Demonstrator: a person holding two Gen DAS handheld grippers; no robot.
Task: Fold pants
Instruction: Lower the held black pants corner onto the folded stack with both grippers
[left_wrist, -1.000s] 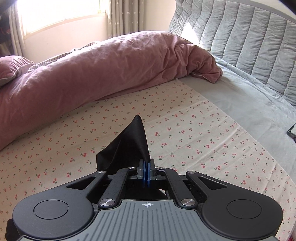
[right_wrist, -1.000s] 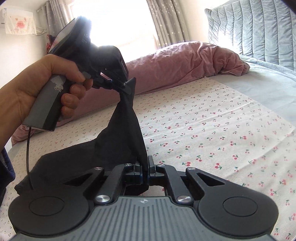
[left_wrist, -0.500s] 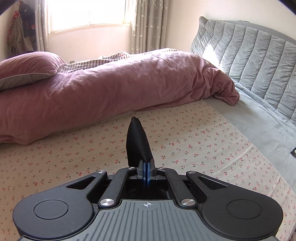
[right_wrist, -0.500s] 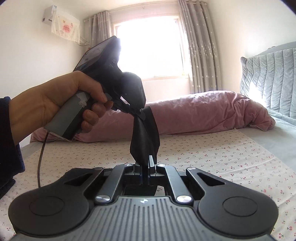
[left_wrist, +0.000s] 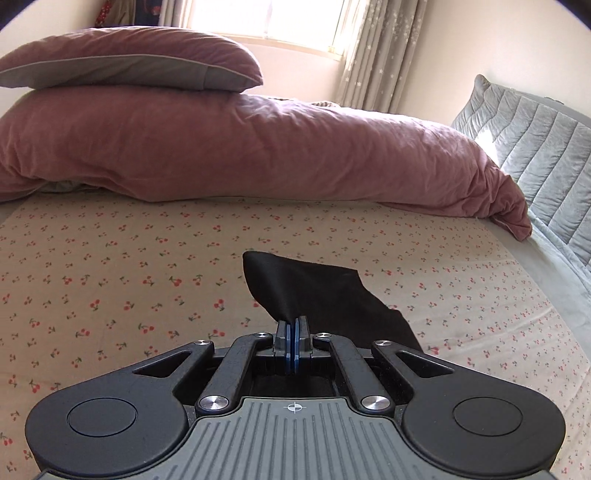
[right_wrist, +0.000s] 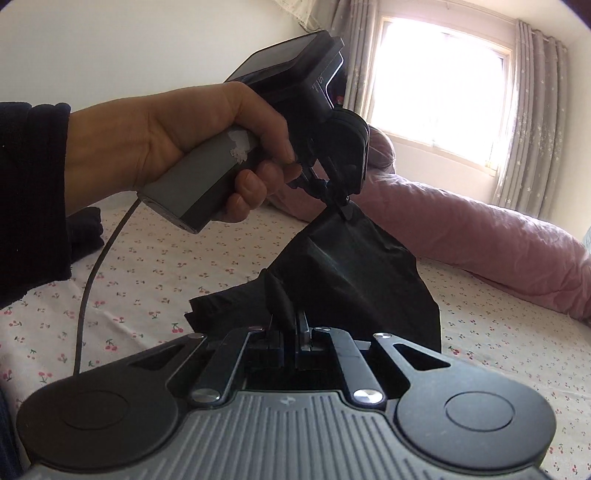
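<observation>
The black pants hang in the air between my two grippers above the cherry-print sheet. My left gripper is shut on one edge of the pants, whose cloth spreads ahead and to the right. In the right wrist view the left gripper is held by a hand up left and pinches the top of the cloth. My right gripper is shut on a lower fold of the pants. Part of the cloth trails down to the sheet.
A long pink duvet lies across the far side of the bed with a pink pillow on it. A grey quilted headboard stands at the right. A window with curtains is behind. A dark cloth lies at the left.
Both grippers have swung to the left while still holding the pants. The cloth, bunched narrow half a second ago, now spreads wider between them.
</observation>
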